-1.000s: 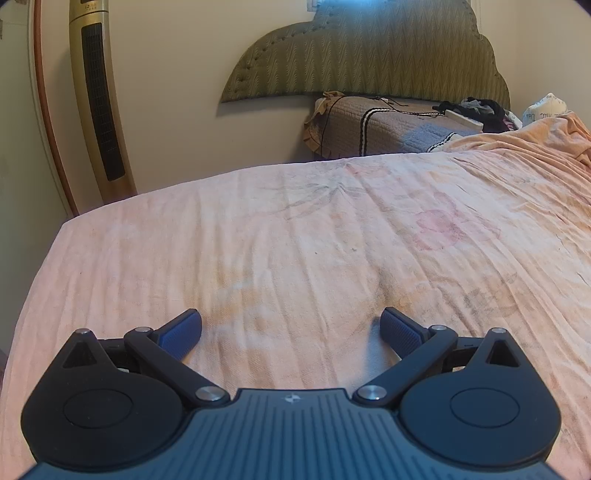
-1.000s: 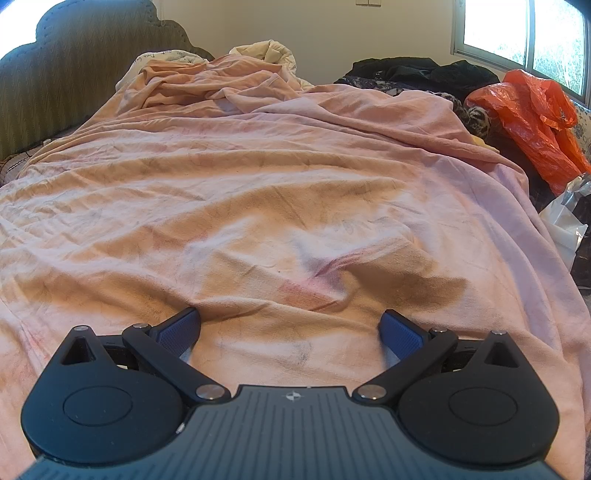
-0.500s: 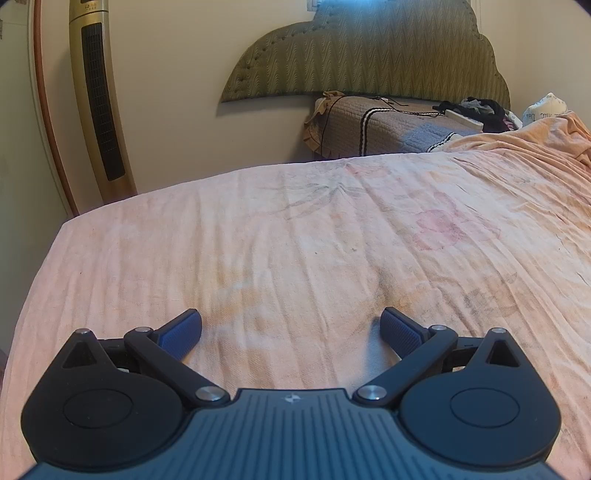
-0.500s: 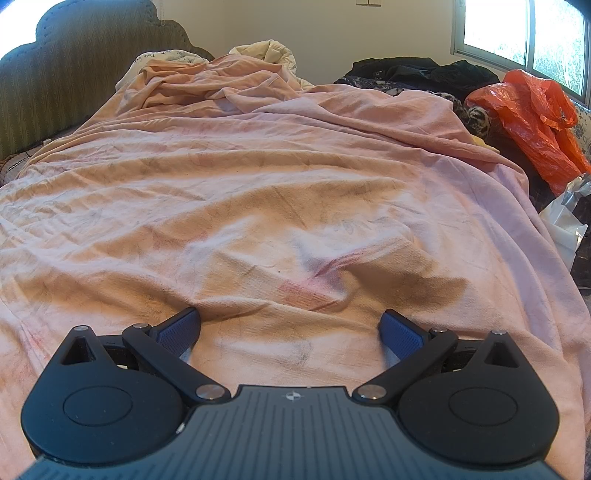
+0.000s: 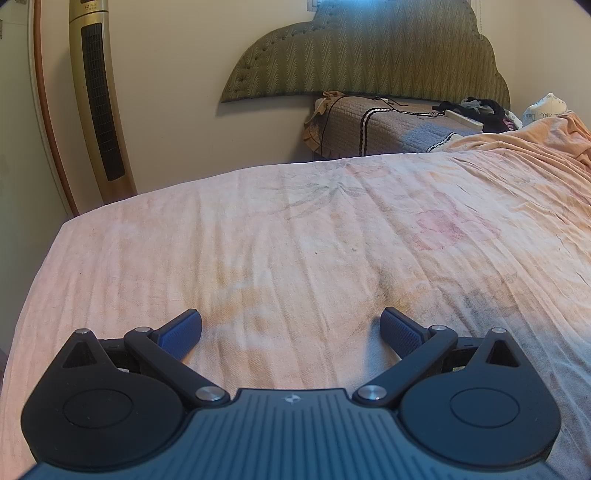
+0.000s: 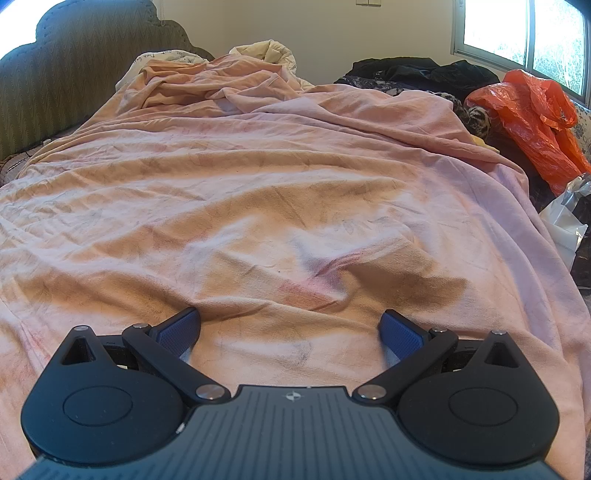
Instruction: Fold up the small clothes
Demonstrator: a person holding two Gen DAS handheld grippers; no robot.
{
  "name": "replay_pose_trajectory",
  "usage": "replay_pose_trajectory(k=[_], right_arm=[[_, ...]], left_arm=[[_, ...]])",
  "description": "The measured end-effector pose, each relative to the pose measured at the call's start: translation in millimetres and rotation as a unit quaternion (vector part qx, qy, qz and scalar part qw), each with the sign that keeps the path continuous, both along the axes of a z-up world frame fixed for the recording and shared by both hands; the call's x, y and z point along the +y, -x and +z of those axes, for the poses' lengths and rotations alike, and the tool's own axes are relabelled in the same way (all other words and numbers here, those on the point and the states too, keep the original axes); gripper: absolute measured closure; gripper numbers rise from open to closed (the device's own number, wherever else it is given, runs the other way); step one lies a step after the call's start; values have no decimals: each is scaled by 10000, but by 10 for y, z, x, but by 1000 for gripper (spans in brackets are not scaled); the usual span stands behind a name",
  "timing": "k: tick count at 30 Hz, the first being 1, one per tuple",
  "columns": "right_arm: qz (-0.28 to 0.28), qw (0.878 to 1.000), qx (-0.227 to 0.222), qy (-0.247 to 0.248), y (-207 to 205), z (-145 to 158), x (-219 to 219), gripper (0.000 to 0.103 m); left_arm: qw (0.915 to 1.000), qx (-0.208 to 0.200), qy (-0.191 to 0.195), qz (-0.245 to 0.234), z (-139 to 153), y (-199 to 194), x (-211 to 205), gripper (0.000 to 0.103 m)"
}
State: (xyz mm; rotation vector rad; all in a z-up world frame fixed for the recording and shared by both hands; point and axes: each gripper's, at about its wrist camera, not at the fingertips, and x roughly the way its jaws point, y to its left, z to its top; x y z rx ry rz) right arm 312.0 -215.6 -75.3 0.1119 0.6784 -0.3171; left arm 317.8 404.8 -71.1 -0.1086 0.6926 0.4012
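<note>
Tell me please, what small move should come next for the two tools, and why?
Probably move the right tool toward the dark clothes pile at the far right. Both it and the left tool are open and empty over the bare pink sheet, with no small garment laid out.

My window [image 6: 524, 33] runs off the top right corner. The orange bag [image 6: 535, 122] hides what lies behind it. The dark heap [image 5: 476, 110] by the headboard [image 5: 369, 51] is too small to identify.
</note>
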Motion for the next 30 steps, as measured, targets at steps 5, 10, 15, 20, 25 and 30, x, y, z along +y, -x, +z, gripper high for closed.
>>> replay_pose_trajectory(k=[5,10,15,20,25,30], right_arm=[[0,10000,1,1,1,0,0,0],[0,10000,1,2,0,-1,1,0],[0,10000,1,3,-3,-4,2,0],[-1,10000,2,3,-6,-6,3,0],[-1,10000,2,3,1,-2,0,0],[-1,10000,3,5,-6,-5,3,0]], left_arm=[[10000,0,-1,-1,2,-3,-12,0],[10000,0,0,-2,1,-3,-12,0],[10000,-1,-1,-2,1,-4,-12,0],[10000,0,-2,-3,-2,-2,-7,0],[10000,0,-4,-4,-3,-1,-2,0],[10000,0,-4,-4,-1,-4,-15,0]])
